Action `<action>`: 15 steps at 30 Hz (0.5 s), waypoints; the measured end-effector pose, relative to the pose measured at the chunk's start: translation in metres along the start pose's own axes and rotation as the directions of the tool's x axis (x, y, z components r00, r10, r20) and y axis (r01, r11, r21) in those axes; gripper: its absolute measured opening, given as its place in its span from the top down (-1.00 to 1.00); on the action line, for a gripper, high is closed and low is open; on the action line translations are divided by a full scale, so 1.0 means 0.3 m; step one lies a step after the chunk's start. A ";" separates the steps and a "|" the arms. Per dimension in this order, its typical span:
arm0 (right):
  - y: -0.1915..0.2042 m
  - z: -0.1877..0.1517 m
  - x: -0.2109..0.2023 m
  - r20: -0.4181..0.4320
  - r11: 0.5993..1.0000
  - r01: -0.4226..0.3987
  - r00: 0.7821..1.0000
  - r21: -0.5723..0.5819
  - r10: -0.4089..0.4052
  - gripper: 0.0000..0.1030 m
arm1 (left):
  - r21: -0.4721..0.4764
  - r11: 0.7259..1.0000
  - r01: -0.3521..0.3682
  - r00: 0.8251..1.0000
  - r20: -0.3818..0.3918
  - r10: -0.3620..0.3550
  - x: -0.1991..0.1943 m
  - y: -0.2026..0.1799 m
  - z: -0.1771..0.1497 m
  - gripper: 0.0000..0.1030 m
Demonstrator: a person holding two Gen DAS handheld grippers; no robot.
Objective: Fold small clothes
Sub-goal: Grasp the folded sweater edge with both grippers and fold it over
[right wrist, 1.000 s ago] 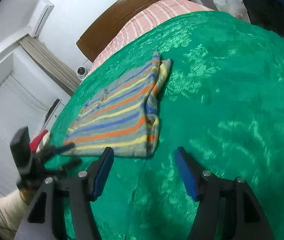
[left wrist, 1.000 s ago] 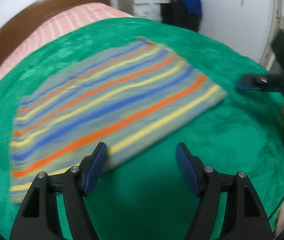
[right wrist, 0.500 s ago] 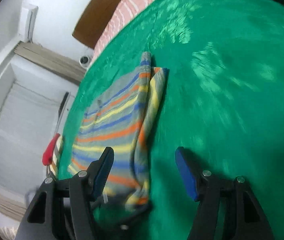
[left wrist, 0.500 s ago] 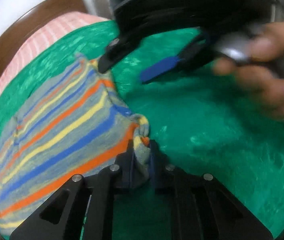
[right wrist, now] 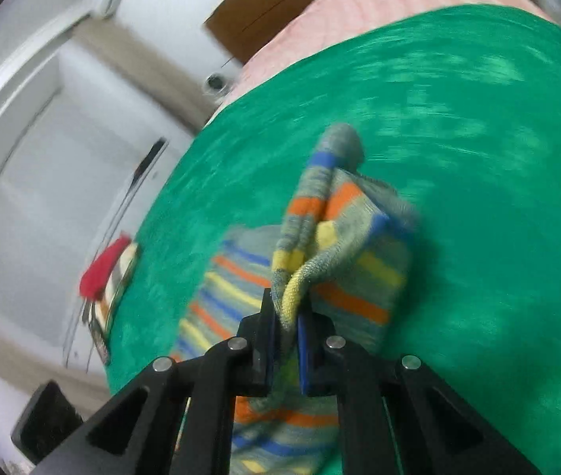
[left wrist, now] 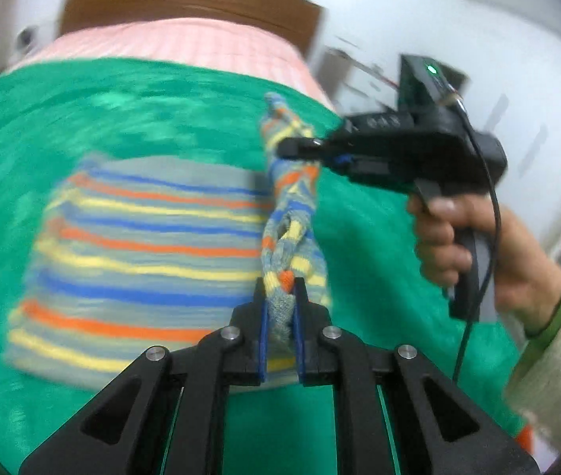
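Clamping one striped garment (left wrist: 150, 237), seemingly single: left gripper (left wrist: 280, 308), right gripper (right wrist: 289, 316).

I see the striped garment (left wrist: 150, 245) as soft knitted cloth, matt and slightly fuzzy. The green bedspread (left wrist: 82, 118) under it looks plush with a faint sheen. At twelve o'clock in my left view the headboard (left wrist: 185, 4) is smooth brown wood above pink striped cotton bedding (left wrist: 185, 43). My left gripper (left wrist: 280, 308) is matt black plastic with shiny metal pins and blue rubbery pads.
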State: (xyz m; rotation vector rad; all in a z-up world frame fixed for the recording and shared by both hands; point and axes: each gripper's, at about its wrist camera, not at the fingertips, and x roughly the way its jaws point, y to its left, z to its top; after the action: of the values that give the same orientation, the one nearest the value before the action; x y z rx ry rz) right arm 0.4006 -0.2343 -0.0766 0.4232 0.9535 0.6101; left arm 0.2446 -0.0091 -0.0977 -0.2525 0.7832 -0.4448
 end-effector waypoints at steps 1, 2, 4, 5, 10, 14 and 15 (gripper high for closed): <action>0.063 0.017 0.067 -0.020 1.000 0.004 1.000 -0.031 -0.005 0.82 | -0.032 0.999 -0.026 1.000 0.007 0.026 -0.021 0.058 0.002 0.84; 0.103 0.024 0.112 -0.035 0.999 0.004 0.999 -0.049 -0.006 0.82 | -0.065 0.996 -0.052 0.999 0.008 0.053 -0.037 0.121 0.000 0.84; 0.187 0.033 0.245 -0.073 0.997 0.000 0.997 -0.074 -0.005 0.82 | -0.131 0.987 -0.091 0.996 -0.005 0.091 -0.054 0.239 -0.010 0.84; 0.219 0.029 0.301 -0.088 0.996 0.005 0.996 -0.086 -0.013 0.82 | -0.149 0.982 -0.119 0.993 -0.013 0.118 -0.047 0.274 -0.014 0.84; 0.319 -0.023 0.568 -0.134 0.994 0.045 0.989 -0.099 -0.059 0.80 | -0.162 0.958 -0.238 0.971 -0.030 0.237 -0.078 0.396 -0.059 0.84; 0.339 -0.066 0.635 -0.132 0.997 -0.055 0.990 -0.045 0.049 0.38 | -0.124 0.950 -0.287 0.957 -0.086 0.278 -0.069 0.388 -0.103 0.60; 0.336 -0.070 0.620 -0.123 0.997 -0.072 0.990 -0.018 0.069 0.07 | -0.126 0.944 -0.305 0.951 -0.087 0.295 -0.081 0.389 -0.105 0.23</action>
State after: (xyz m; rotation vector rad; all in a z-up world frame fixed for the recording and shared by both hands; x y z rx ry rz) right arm 0.4337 -0.0356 -0.1447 0.4042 1.0508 0.7171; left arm 0.2406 0.1032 -0.1484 -0.2423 0.9037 -0.1108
